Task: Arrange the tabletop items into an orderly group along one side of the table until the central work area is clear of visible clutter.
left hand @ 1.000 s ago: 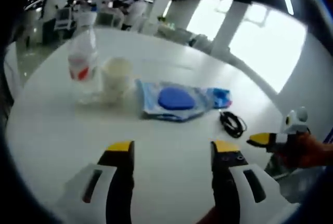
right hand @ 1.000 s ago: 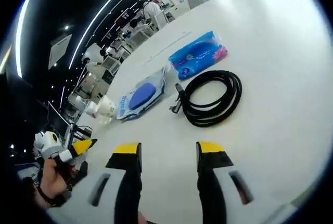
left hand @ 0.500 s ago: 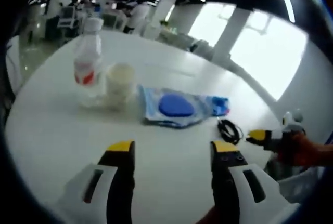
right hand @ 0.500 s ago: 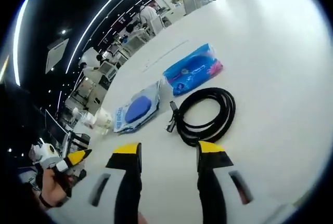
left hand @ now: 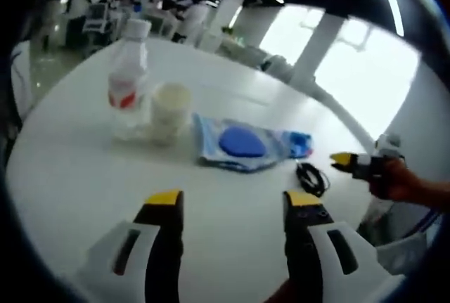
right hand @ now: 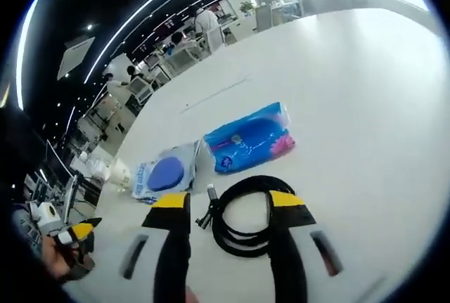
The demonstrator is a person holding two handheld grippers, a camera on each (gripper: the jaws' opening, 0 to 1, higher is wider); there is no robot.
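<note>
Black coiled cable (right hand: 246,215) between the wide-spread right gripper (right hand: 231,204) tips, low in the right gripper view. Clear bottle (left hand: 128,81) and cup (left hand: 171,108) upper left in the left gripper view, left gripper (left hand: 233,201) also wide, holding nothing.

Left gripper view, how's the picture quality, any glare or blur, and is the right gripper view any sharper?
Left gripper view: soft all over, the bottle and cup hazy, bright windows washing out the upper right, table edge bent by the fisheye. Right gripper view: sharper, the cable and blue pack crisp, glare on the far table, background hall dark.
</note>
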